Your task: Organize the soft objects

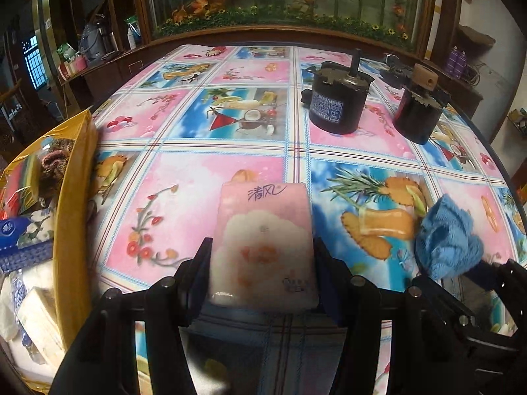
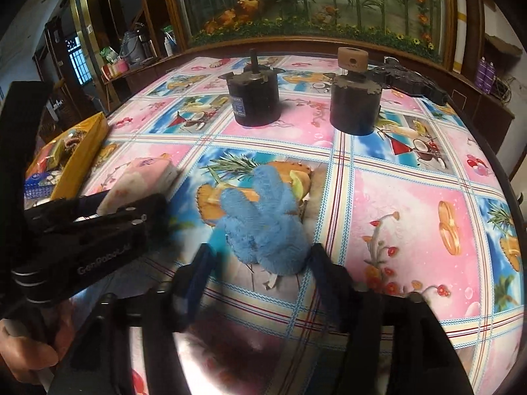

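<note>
Glossy plastic tablecloth [image 1: 184, 177], shiny film-wrapped tissue pack [image 1: 263, 247], fluffy blue cloth [image 2: 266, 227], dull metal motors [image 1: 336, 98]

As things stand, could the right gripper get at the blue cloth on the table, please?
Probably yes: the right gripper stands open with the blue cloth directly ahead between its fingers, nothing between. The left gripper, holding the pink tissue pack, sits off to the side.

Right gripper [image 2: 260, 263] has its fingers spread, blue cloth [image 2: 266, 220] lying loose between them on the desk [image 2: 411, 197]. Left gripper [image 2: 131, 204] is clamped on a pink tissue pack [image 2: 138, 181] near the left edge, next to the yellow box [image 2: 82, 154]. Two dark motors [image 2: 255, 102] sit by the far edge.
</note>
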Tool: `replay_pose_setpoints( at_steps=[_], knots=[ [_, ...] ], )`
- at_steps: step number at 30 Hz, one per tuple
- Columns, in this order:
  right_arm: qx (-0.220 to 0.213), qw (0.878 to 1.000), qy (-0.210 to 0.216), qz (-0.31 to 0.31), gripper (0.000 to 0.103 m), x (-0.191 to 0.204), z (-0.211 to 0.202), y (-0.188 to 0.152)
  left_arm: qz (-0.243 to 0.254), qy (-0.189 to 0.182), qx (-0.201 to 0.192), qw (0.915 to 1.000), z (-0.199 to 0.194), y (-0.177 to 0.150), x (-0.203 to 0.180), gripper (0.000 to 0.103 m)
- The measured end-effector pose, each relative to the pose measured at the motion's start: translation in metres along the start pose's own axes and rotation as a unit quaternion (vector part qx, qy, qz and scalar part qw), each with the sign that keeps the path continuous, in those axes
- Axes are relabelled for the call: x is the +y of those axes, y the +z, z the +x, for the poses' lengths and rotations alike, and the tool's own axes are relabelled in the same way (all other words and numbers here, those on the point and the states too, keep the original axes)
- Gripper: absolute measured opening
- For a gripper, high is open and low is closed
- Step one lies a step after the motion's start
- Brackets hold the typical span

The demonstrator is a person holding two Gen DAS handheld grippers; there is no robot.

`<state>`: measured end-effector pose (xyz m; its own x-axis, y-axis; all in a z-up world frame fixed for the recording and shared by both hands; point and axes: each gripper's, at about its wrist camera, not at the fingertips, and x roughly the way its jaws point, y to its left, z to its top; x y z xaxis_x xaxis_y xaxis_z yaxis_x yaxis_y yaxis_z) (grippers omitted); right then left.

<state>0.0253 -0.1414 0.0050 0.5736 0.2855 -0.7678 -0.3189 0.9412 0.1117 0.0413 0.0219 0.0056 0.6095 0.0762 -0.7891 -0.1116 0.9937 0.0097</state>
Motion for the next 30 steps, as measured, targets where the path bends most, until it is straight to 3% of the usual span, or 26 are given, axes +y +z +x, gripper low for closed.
replay_pose_setpoints(
  at_steps=[1,4,30],
  knots=[
    [0.01,1.0,-0.011,-0.007,0.096,0.0011,0.0028,-0.0004,-0.001,-0.001,-0.001,1.0,-0.0006,-0.0009,0.001,0.057],
    [0.029,0.998,-0.037,-0.034,0.102,0.0064,0.0076,-0.0022,-0.001,0.0,-0.003,1.0,-0.0007,-0.0009,0.0013,0.057],
    [0.028,0.998,-0.036,-0.036,0.102,0.0015,0.0018,-0.0103,-0.001,-0.007,-0.004,1.0,-0.0028,-0.0021,0.0028,0.057]
  ],
)
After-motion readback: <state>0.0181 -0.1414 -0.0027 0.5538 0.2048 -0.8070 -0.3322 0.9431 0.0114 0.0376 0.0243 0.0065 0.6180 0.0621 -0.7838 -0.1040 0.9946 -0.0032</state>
